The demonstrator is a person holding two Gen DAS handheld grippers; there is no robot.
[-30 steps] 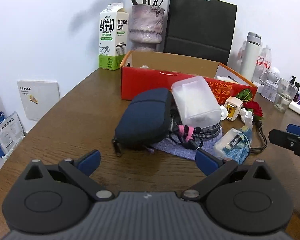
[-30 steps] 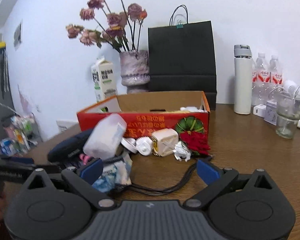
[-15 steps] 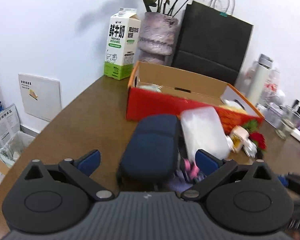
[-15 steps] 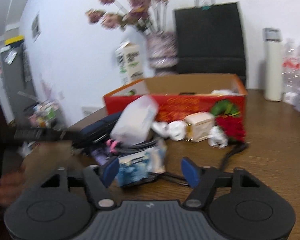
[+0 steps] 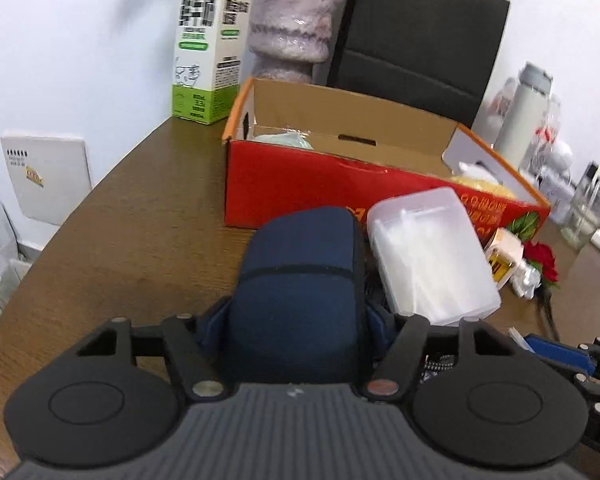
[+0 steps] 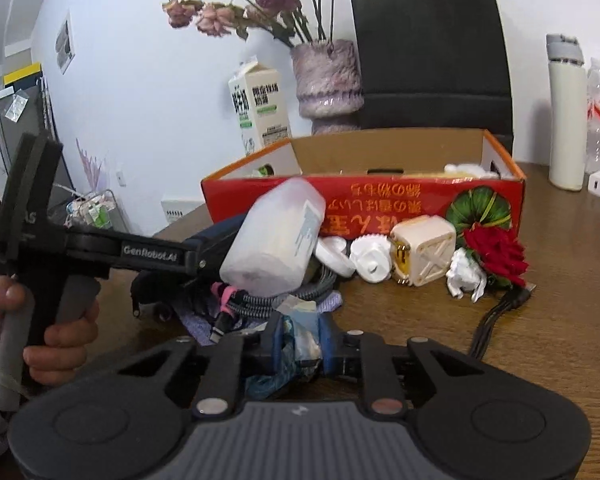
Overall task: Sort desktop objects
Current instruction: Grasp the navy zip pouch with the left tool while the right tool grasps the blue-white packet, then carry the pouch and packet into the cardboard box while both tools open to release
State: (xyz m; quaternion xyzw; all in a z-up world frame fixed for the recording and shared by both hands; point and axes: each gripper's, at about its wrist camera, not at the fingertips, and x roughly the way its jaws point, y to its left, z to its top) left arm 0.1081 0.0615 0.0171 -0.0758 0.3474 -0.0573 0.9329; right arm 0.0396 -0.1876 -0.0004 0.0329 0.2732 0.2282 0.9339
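My left gripper (image 5: 296,320) is shut on the near end of a navy zip pouch (image 5: 300,276), which lies on the table in front of the red cardboard box (image 5: 340,184). A clear plastic box (image 5: 428,264) leans on the pile beside the pouch. My right gripper (image 6: 299,344) is shut on a blue and white plastic packet (image 6: 296,340) at the near edge of the pile. In the right wrist view the left gripper (image 6: 188,256) reaches in from the left over the pouch (image 6: 216,236).
A braided cable with pink ties (image 6: 240,300), white caps (image 6: 352,258), a cream cube adapter (image 6: 422,254), a red rose (image 6: 496,248) and a black cable (image 6: 496,320) lie before the box. Milk carton (image 5: 208,44), vase (image 5: 292,32), black bag (image 5: 416,40), bottles (image 6: 566,112) stand behind.
Both grippers moved forward to the pile and went from open to shut, the left on the navy pouch, the right on the plastic packet.
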